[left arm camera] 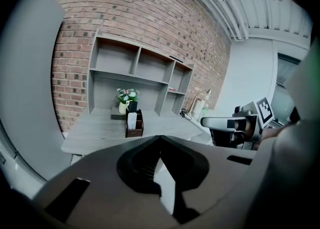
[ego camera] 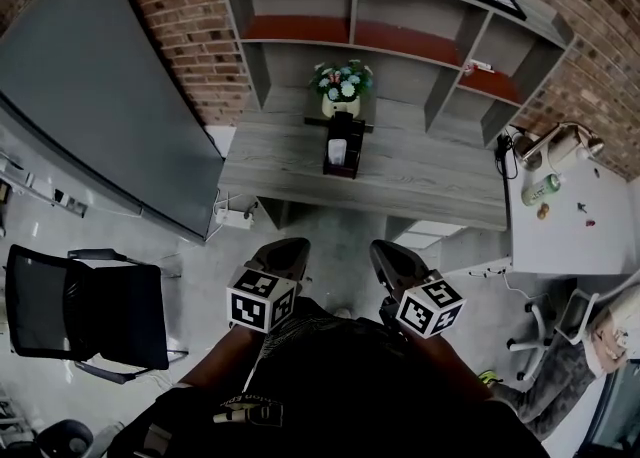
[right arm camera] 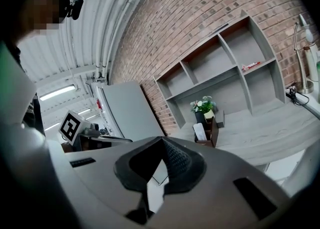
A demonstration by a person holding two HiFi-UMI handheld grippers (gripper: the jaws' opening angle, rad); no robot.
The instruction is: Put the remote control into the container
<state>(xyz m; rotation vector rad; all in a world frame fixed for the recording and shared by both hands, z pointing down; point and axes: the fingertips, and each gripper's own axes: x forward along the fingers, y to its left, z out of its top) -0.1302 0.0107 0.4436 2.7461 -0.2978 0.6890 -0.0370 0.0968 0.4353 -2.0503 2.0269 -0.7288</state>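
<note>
A dark brown container (ego camera: 341,159) stands on the grey desk (ego camera: 440,176), in front of a flower pot (ego camera: 342,86). A white, flat thing that looks like the remote control (ego camera: 337,151) stands upright inside it. Both gripper views show the same container (left arm camera: 134,127) (right arm camera: 210,132) far ahead, with the white thing (left arm camera: 132,120) (right arm camera: 200,131) in it. My left gripper (ego camera: 288,249) and right gripper (ego camera: 385,249) hang close to my body over the floor, well short of the desk. The left gripper (left arm camera: 160,139) and the right gripper (right arm camera: 161,140) each have their jaw tips together, with nothing between them.
A shelf unit (ego camera: 400,6) rises behind the desk against a brick wall. A large grey panel (ego camera: 100,96) leans at the left, and a black chair (ego camera: 85,311) stands below it. A power strip (ego camera: 235,216) lies on the floor. At the right, a white table (ego camera: 570,226) carries a bottle (ego camera: 542,189) and a lamp (ego camera: 560,141).
</note>
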